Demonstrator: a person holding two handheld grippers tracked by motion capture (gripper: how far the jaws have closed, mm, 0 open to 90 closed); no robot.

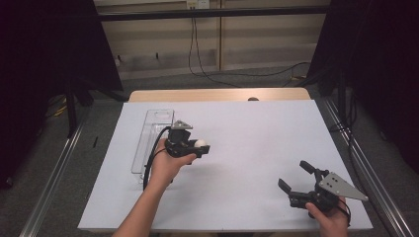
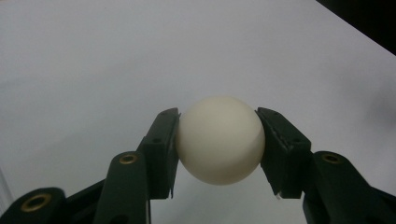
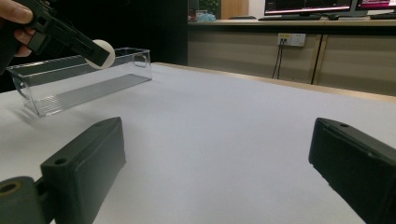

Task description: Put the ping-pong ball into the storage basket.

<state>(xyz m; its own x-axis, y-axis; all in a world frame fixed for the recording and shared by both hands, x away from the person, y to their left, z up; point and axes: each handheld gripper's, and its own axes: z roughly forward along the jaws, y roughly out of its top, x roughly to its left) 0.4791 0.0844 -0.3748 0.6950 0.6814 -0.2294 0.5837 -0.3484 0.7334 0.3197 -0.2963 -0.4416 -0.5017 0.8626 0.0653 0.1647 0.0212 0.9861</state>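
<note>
Broadly, a wooden desk [image 1: 217,94] covered by a large pale sheet of paper [image 1: 247,148] took up most of the high view, with dark curtains at either side and a beige wall behind. Toward the left of the sheet lay a long, clear plastic rectangular bin [image 1: 150,136], open at the top and ribbed along its floor, its long side running away from the person. Just beside the bin's right wall the person's left hand [image 1: 168,165] held the left tongs [image 1: 200,147] raised above the paper, pointing toward the right. Those black tongs were clamped on a small, smooth cream-white ball [image 2: 219,140], one pad pressed against each side of it, so the ball hung clear of the sheet and outside the bin, close to its right wall; the right gripper view showed it in front of the bin's upper edge. Well apart, near the lower right corner of the sheet, the right hand [image 1: 328,217] held the right tongs [image 1: 295,177] low over the paper, pointing up and left, their jaws spread wide with only bare paper between them.
</note>
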